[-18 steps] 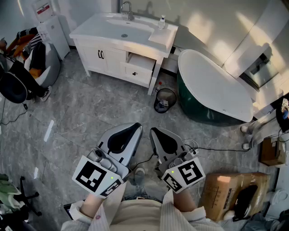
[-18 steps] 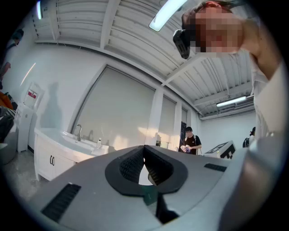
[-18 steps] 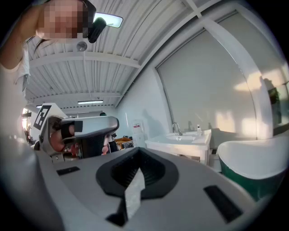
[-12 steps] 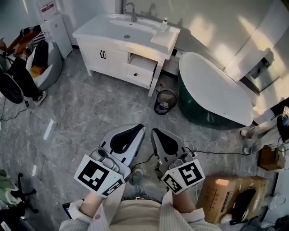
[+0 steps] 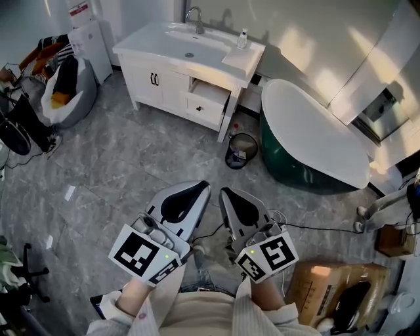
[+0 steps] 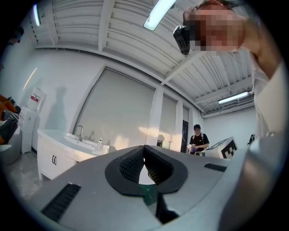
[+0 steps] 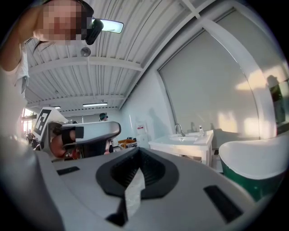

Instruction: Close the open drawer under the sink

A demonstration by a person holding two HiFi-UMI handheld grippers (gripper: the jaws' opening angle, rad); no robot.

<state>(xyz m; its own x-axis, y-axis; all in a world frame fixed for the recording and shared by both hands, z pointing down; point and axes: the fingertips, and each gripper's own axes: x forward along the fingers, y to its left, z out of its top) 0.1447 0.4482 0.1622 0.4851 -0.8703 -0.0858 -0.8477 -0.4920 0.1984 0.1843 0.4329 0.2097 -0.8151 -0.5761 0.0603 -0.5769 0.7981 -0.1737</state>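
Drawer (image 5: 205, 108) under sink (image 5: 189, 39) stands open, nothing done yet; I'm well apart from it, left tongs (image 5: 200, 188) and right tongs (image 5: 224, 192) both clenched, empty.

floor (image 5: 131, 151): grey marble-look tile, smooth, slight sheen. vanity (image 5: 164, 82): smooth white paint; faucet (image 5: 195, 18) shiny chrome metal. tub (image 5: 315, 141): glossy white inside, dark green outside. left gripper (image 5: 202, 187) & right gripper (image 5: 224, 192): matt grey plastic, black ribbed pads (image 6: 132, 166). box (image 5: 315, 282): matt brown cardboard.
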